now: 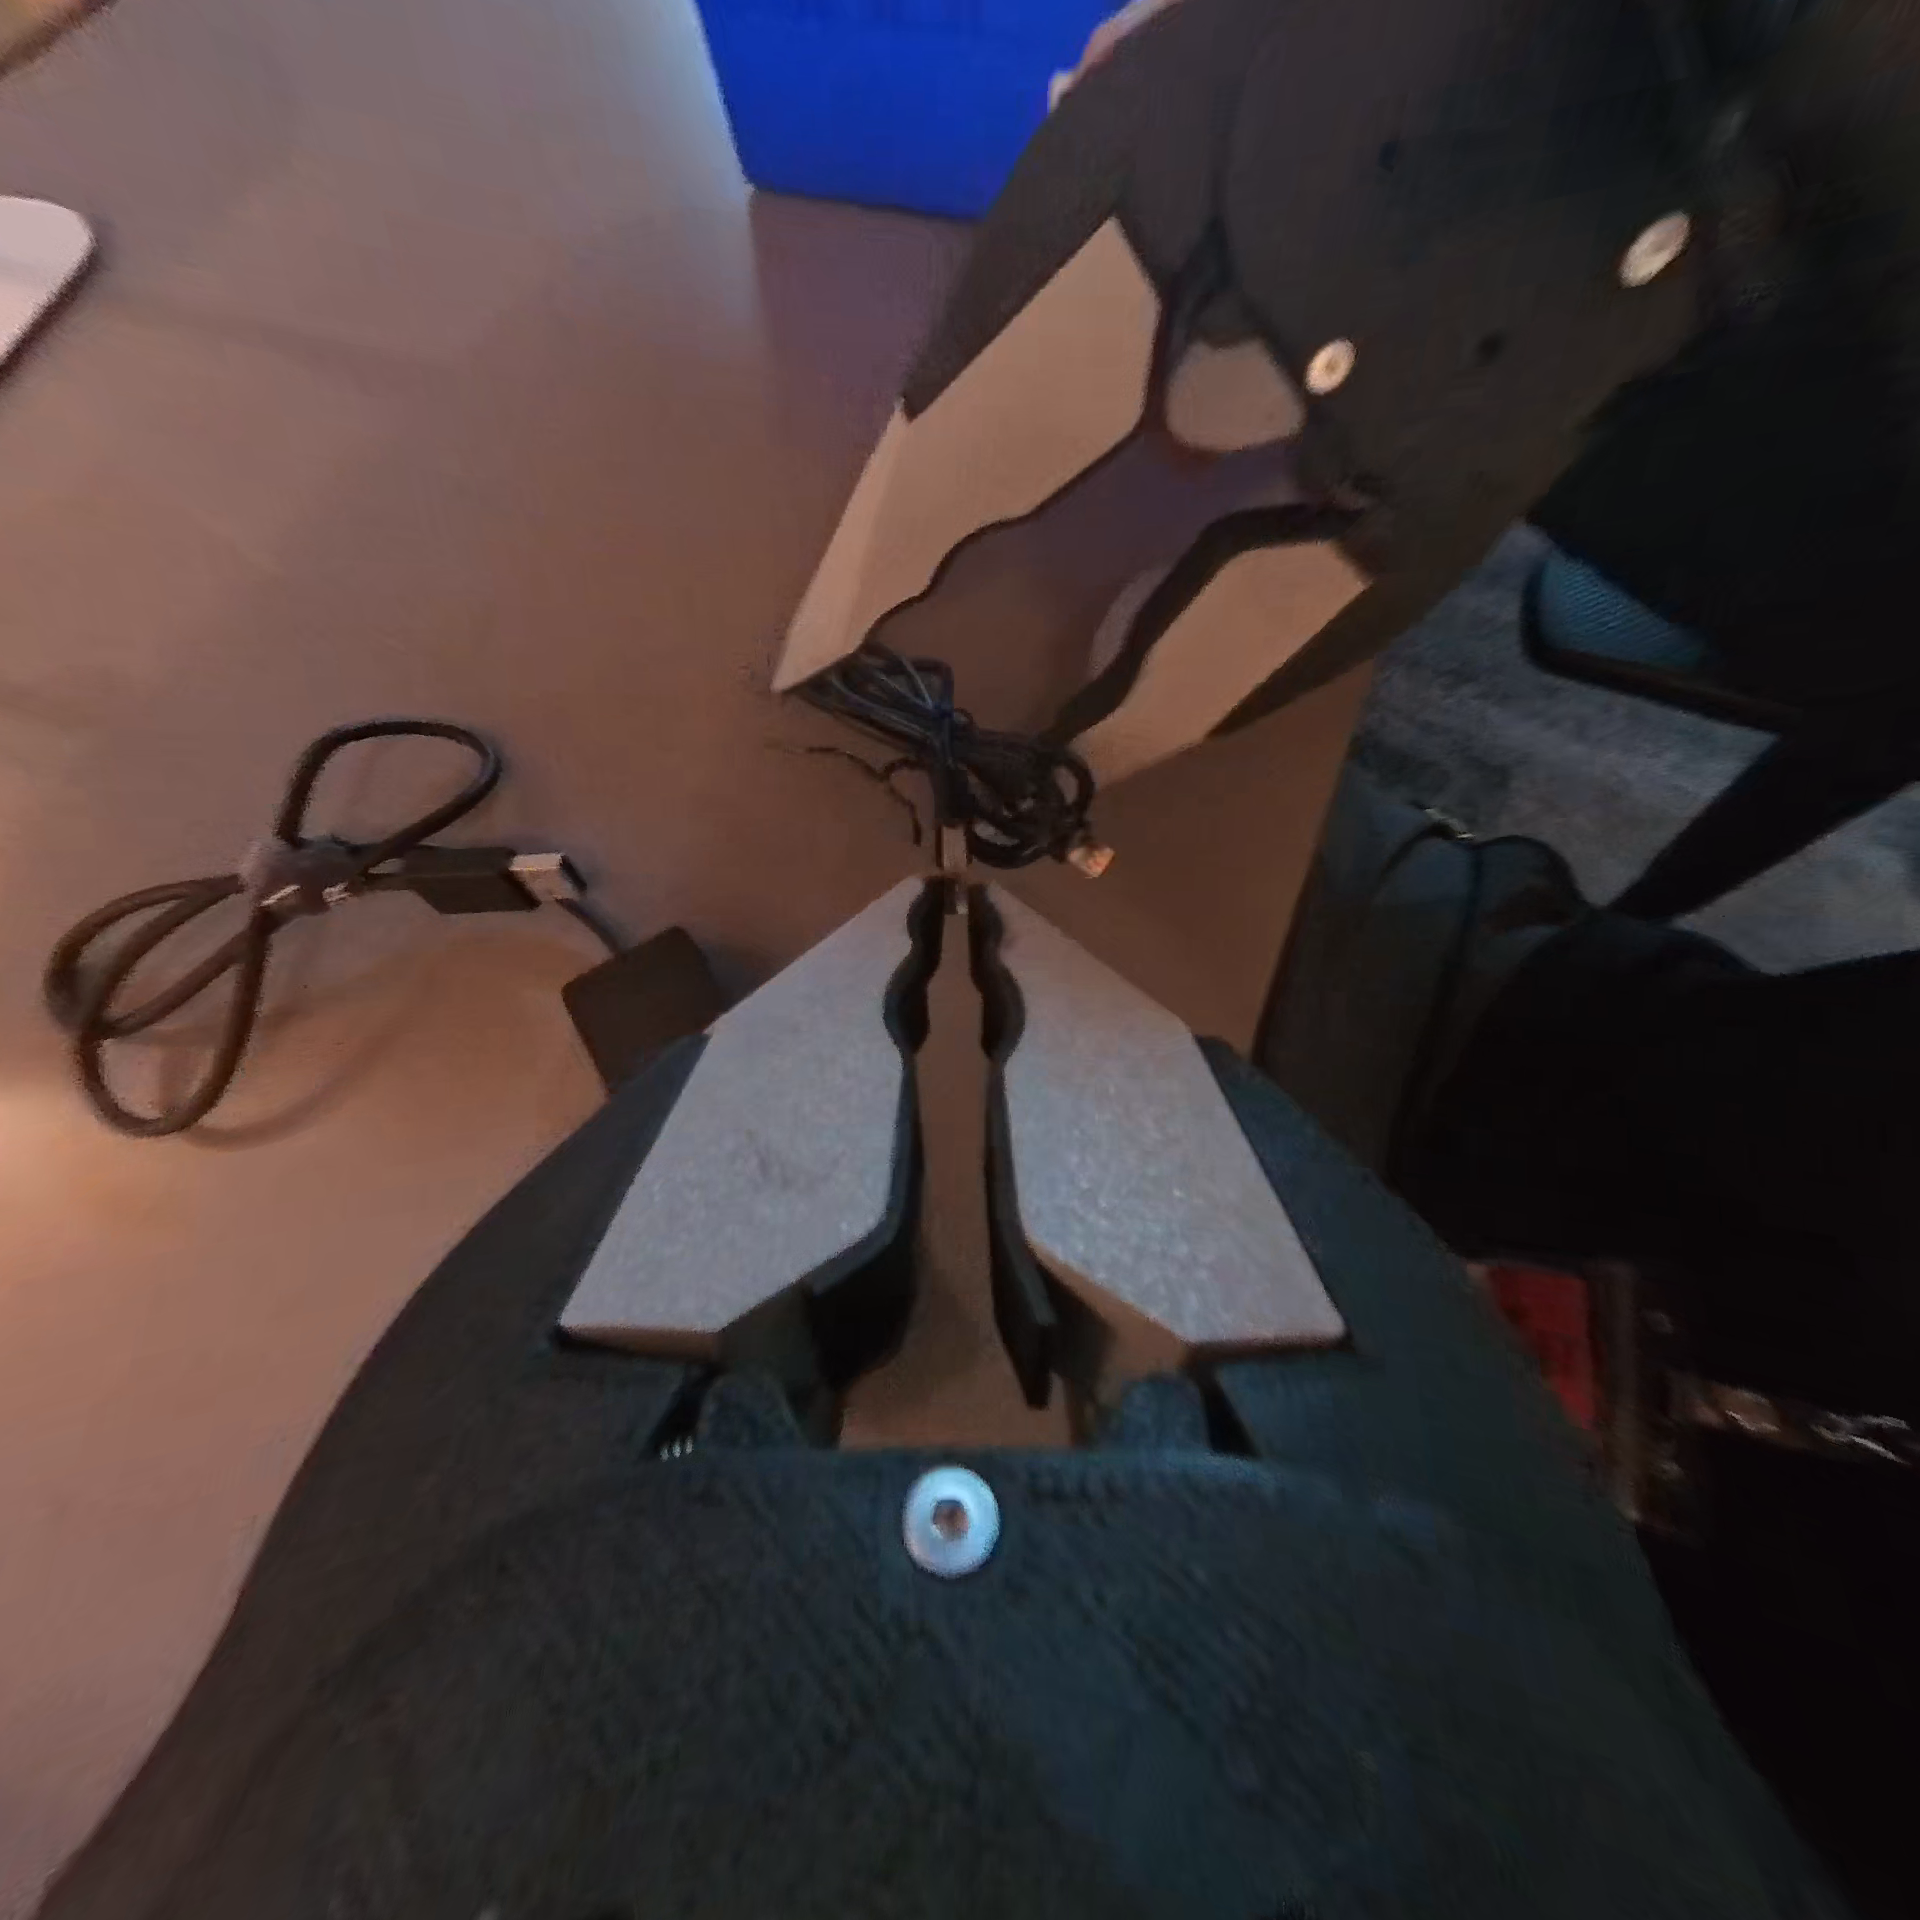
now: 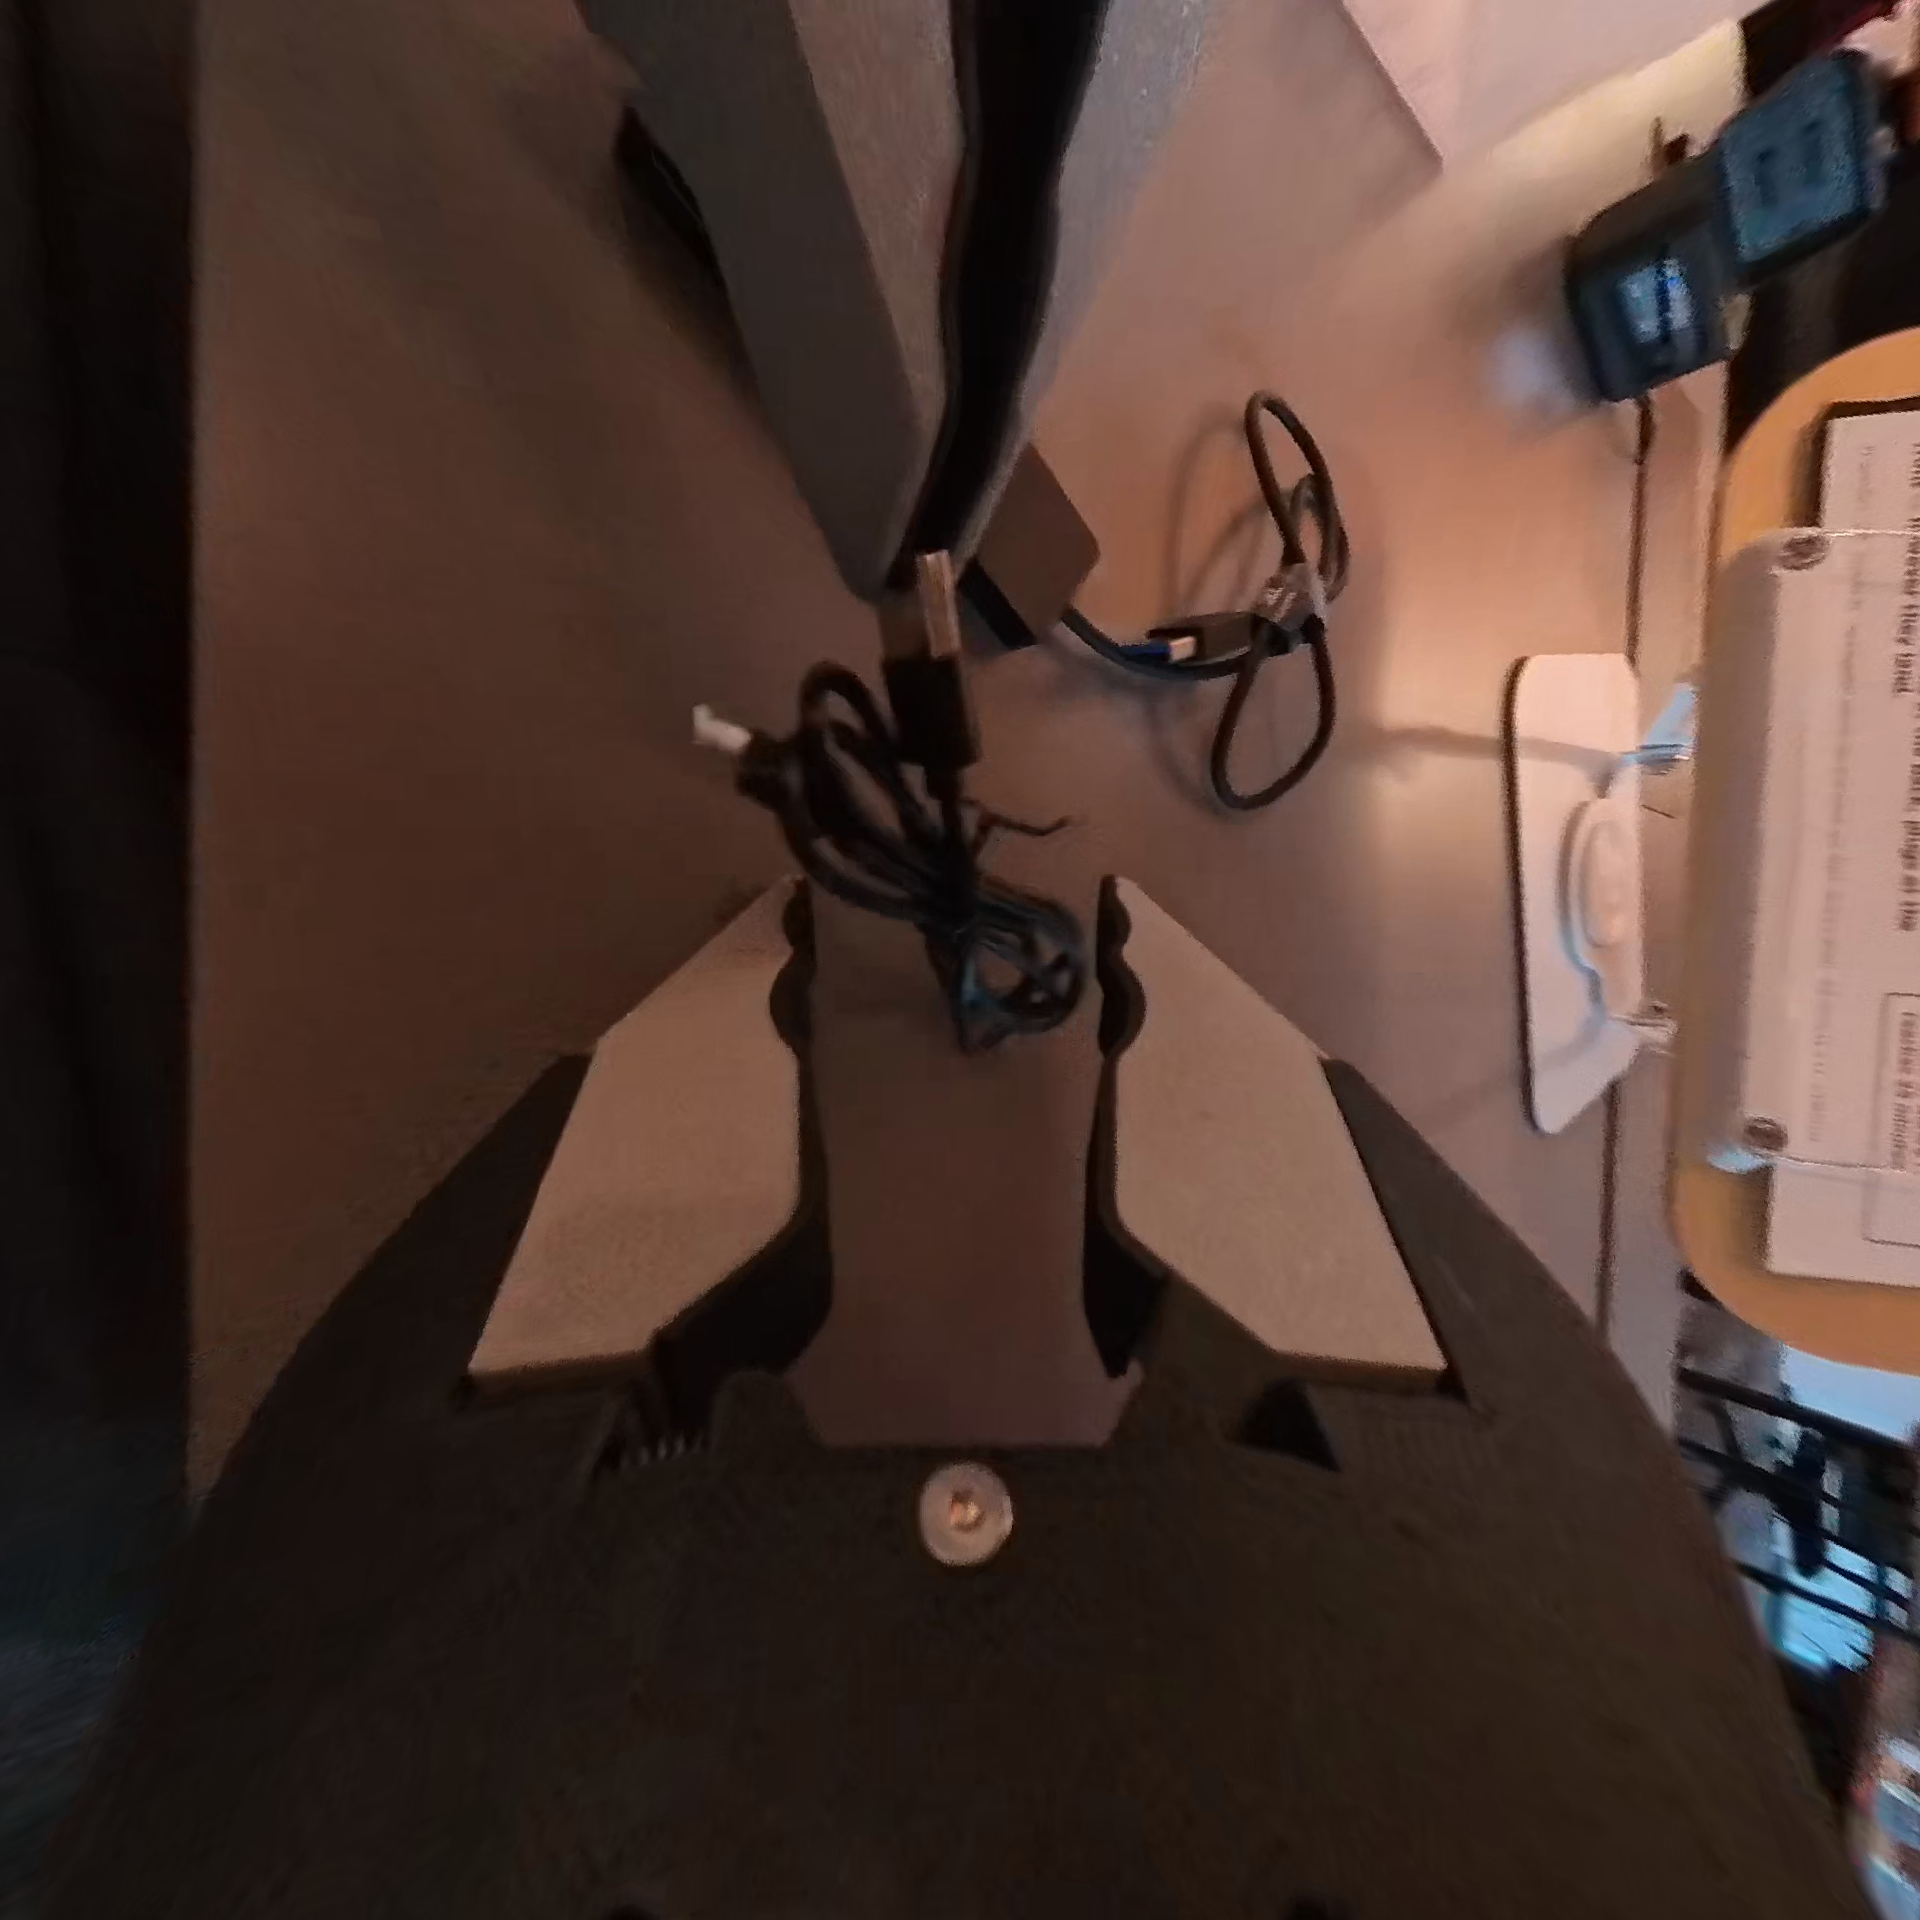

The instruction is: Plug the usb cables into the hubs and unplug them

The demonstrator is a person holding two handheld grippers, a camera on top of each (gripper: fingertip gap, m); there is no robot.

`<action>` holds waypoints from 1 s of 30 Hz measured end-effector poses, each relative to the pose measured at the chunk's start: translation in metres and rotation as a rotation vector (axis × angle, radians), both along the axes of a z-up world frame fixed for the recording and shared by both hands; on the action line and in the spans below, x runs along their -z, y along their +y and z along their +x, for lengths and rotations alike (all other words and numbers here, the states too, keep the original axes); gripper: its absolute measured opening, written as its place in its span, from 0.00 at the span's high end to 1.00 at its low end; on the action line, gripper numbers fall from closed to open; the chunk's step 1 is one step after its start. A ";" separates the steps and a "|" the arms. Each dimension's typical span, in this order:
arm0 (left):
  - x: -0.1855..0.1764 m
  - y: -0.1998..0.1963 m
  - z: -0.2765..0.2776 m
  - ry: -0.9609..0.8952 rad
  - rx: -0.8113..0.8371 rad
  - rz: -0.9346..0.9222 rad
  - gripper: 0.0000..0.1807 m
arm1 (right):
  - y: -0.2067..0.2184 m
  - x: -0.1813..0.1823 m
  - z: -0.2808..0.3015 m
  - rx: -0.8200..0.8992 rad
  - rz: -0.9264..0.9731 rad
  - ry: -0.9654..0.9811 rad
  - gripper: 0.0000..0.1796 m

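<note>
usb cables first: a thin black bundled cable (image 2: 935,831) hangs in the air between the two grippers, over the brown table (image 1: 364,468). left gripper (image 1: 948,891) is pinched together on that cable's usb plug (image 2: 933,613); in the right wrist view the metal tip sits right in the fingertips with the plug body and bundle hanging off it. its small far-end connector (image 2: 717,717) dangles free. right gripper (image 2: 951,904) has its fingers apart, and the tied bundle lies between them in view; i can't tell whether a finger is touching it.

second cable, thicker dark loop with a tie (image 1: 260,904), lies on the table to the left. its plug (image 1: 540,878) lies loose, not in anything.

dark hub (image 1: 644,992) sits on the table just beside the left gripper, partly hidden by it. its own lead (image 2: 1101,639) curves off toward the looped cable. ports are not visible, but neither of the two plugs i can see is in it.

progress, judged: early or mid-cycle. one plug is gripped and lifted near the hub but not inserted. whether any plug/unplug round is already finished can't be read from this. left as things lie: line up the held plug with a port, push in, pull out, then the same for the cable on the table.
</note>
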State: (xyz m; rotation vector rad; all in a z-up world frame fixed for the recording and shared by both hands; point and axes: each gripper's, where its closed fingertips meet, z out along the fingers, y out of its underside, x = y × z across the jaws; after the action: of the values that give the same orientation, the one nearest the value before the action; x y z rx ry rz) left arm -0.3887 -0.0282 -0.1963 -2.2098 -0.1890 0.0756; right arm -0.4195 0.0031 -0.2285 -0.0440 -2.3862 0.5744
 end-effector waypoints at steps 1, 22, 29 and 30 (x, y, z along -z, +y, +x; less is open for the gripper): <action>-0.003 0.001 0.004 -0.040 0.015 0.026 0.99 | -0.004 -0.002 -0.003 0.001 -0.010 0.029 0.73; -0.026 0.006 0.017 0.550 0.170 -0.019 0.83 | -0.025 -0.025 0.054 -0.155 -0.369 -0.521 0.95; -0.013 0.010 0.026 0.687 0.242 -0.084 0.93 | -0.029 -0.019 0.069 -0.210 -0.290 -0.509 0.94; -0.012 0.010 0.023 0.699 0.234 -0.104 0.93 | -0.028 -0.019 0.066 -0.200 -0.285 -0.494 0.94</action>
State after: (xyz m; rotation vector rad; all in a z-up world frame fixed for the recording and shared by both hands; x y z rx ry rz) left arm -0.3653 -0.0185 -0.1844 -2.1555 0.4663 0.7239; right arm -0.3535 -0.0253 -0.2097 -0.0802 -2.7796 1.1033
